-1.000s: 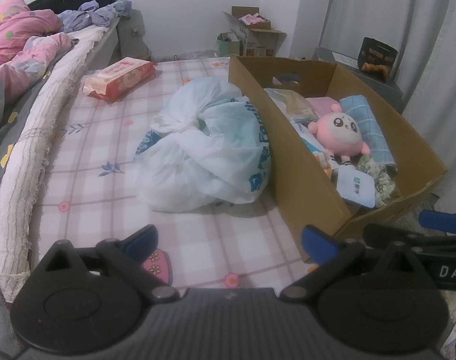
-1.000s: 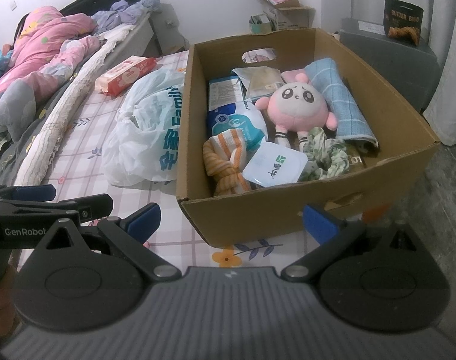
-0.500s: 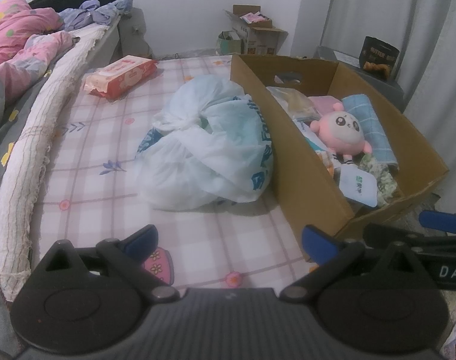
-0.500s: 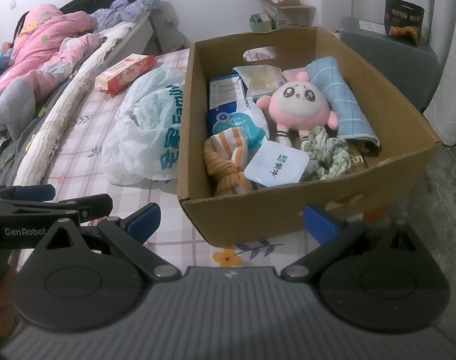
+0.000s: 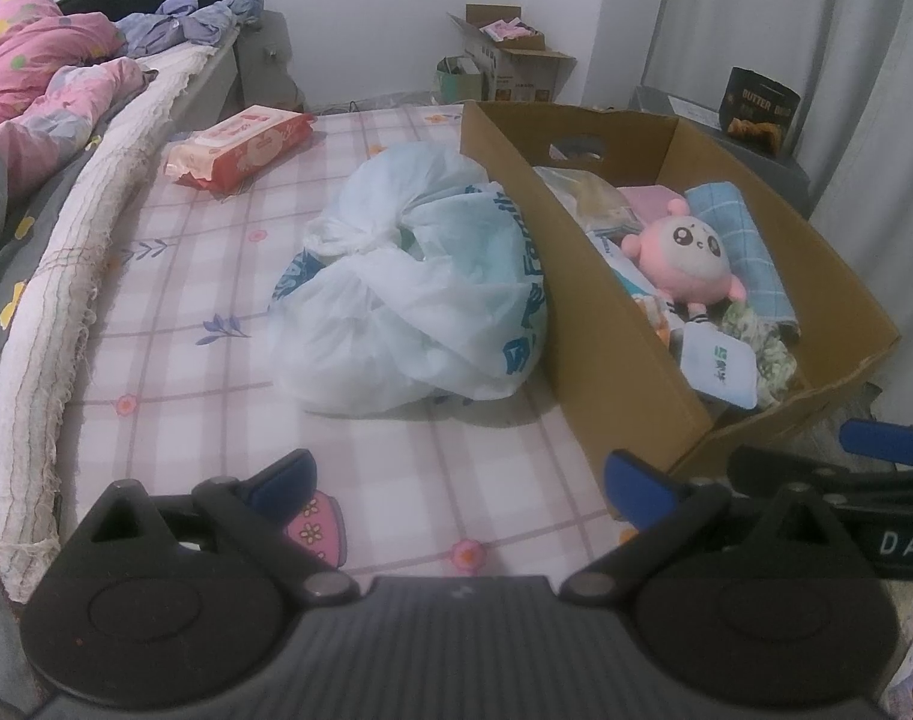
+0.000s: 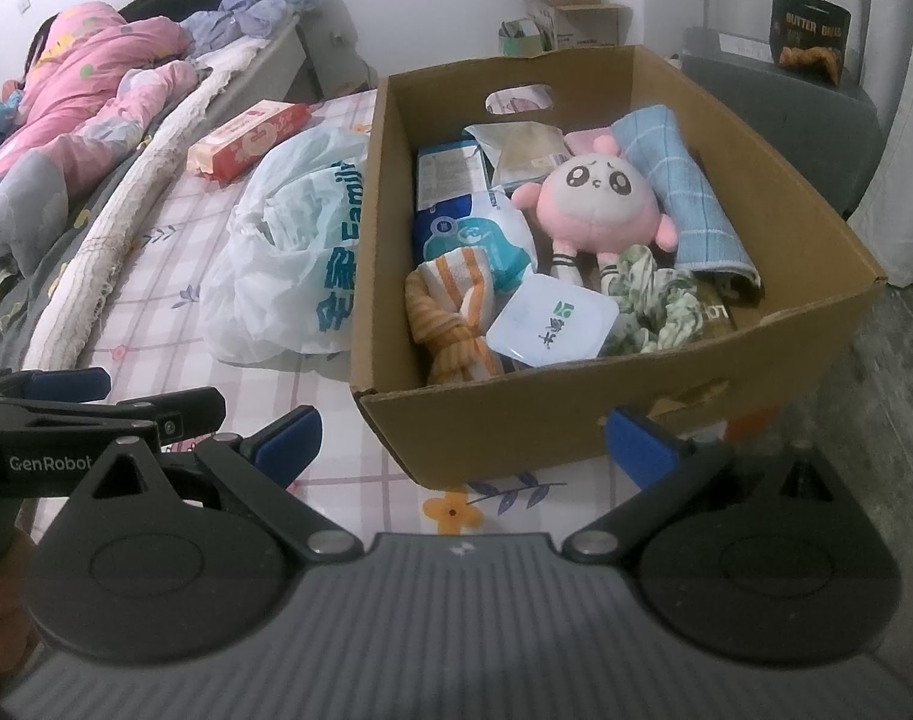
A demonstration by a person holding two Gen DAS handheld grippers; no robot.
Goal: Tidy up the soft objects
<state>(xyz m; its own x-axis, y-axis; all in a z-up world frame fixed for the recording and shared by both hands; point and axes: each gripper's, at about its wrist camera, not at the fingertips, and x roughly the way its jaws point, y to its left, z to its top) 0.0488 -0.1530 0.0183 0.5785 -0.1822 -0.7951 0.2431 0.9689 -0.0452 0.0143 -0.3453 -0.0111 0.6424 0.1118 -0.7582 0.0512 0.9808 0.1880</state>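
Left gripper [image 5: 459, 480]: fingers spread wide, empty, low over the checked sheet [image 5: 174, 312]. Right gripper [image 6: 462, 438]: fingers likewise released, holding nothing, just short of the box's near wall.

Box [image 6: 516, 426] open-topped, on the sheet, at 12 o'clock from the right gripper, 2 o'clock from the left. Inside: pink plush [image 6: 594, 204] at centre, upright against a blue towel [image 6: 678, 192] at 2 o'clock of it; striped orange cloth [image 6: 450, 312], knotted, in the near left corner; white pack [image 6: 552, 321] beside it, leaning on a green-white scrunchie [image 6: 654, 300]; blue packets [image 6: 456, 210] along the left wall.

White bag [image 5: 420, 294] touches the box's left outer wall. Red wipes pack [image 5: 240, 147] well apart, at 11 o'clock. Pink quilt [image 6: 90, 96] on the bed, far left.
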